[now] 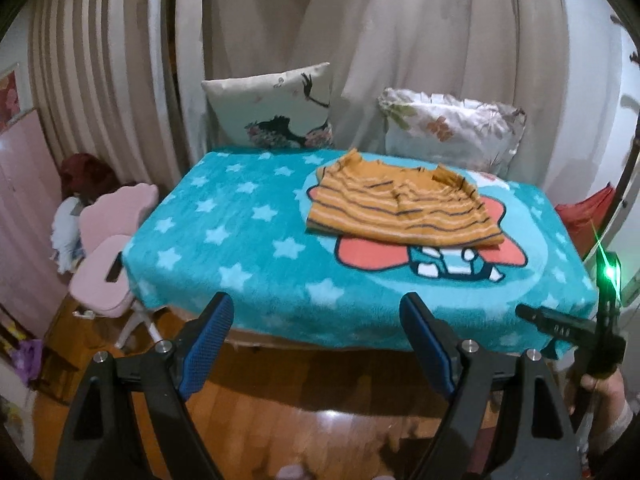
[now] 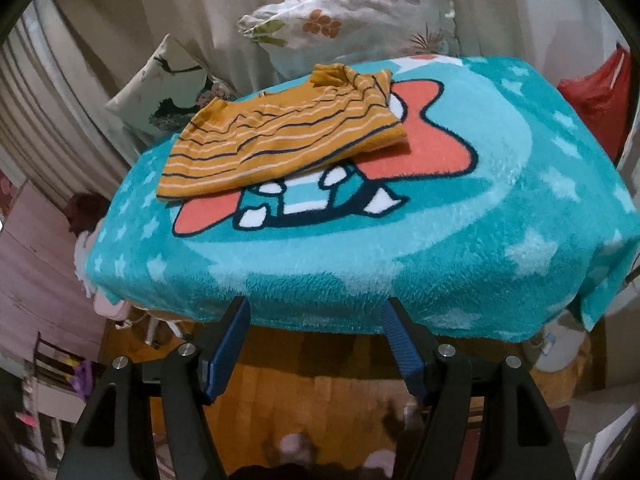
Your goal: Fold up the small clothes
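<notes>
**Seemingly near the finish, or between garments**

Already lying flat: a striped orange garment (image 1: 400,210), set toward the far side of the tabletop (image 1: 248,280), on a teal star-print blanket (image 2: 460,248) and partly covering its cartoon figure. Looks folded at least once, judging by the doubled layers along the near edge and the compact, roughly rectangular outline; collar end bunched toward the far right corner in the right wrist view. Hard to tell whether a further fold is meant.

Left gripper (image 1: 316,316): released, jaws spread wide, nothing between the blue pads, poised at the near edge of the tabletop and well apart from the garment. Right gripper (image 2: 316,320): likewise released and empty, blue fingers parted, hovering at the near edge. Right-hand device also visible at the side of the left wrist view, green light glowing.

No other small clothes in sight on the blanket. Two pillows (image 1: 360,120) propped behind, against pale curtains; a pink chair (image 1: 108,248) to the left.

Probably left: one more fold or a tidy-up of the bunched collar, otherwise fetching the next piece.
</notes>
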Motion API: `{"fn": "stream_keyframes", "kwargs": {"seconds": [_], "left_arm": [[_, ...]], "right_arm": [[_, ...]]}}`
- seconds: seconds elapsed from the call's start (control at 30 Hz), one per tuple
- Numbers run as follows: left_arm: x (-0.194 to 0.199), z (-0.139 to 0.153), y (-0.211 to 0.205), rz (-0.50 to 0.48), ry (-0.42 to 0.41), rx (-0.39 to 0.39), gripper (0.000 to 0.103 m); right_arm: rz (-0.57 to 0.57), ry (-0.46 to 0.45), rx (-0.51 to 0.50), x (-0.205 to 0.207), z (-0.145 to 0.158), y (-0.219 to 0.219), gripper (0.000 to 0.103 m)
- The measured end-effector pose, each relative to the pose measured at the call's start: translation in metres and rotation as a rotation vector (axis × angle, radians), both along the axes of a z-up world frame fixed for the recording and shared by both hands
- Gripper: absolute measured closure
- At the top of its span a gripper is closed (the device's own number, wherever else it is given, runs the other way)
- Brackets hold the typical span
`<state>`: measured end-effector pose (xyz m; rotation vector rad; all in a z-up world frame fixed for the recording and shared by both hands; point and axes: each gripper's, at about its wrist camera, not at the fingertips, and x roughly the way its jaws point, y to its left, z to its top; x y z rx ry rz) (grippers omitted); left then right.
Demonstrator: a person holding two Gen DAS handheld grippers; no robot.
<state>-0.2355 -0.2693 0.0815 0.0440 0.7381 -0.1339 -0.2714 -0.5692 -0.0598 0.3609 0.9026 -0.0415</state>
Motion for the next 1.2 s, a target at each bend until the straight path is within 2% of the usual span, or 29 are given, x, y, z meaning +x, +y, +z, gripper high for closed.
{"fn": "stream_keyframes", "kwargs": {"seconds": [0.1,0.27,0.37,0.47,0.73,1.0,1.2], "left_arm": [[0.018,-0.006,0.012,-0.039,-0.007,-0.038,0.019],[0.046,-0.018,0.041,-0.095,-0.031,-0.010,0.019],[0.063,-0.026,0.066,-0.106,-0.039,0.007,0.019],[0.081,-0.034,0.095,-0.108,-0.021,-0.009,0.019],[0.108,-0.048,0.170,-0.050,0.011,-0.105,0.018],[0.107,-0.070,0.229,0.027,0.057,-0.158,0.018],[0.097,-0.074,0.264,0.079,0.059,-0.166,0.018]], "right_arm": [[-0.018,-0.001,-0.061,0.000,0.008,0.013,0.030],[-0.093,0.061,-0.092,0.013,0.006,0.036,0.030],[-0.092,0.092,-0.142,0.026,0.006,0.067,0.030],[-0.087,0.113,-0.152,0.037,0.003,0.098,0.030],[0.006,0.173,-0.230,0.065,-0.002,0.186,0.030],[0.046,0.225,-0.248,0.083,-0.007,0.235,0.030],[0.091,0.231,-0.257,0.087,-0.009,0.267,0.030]]}}
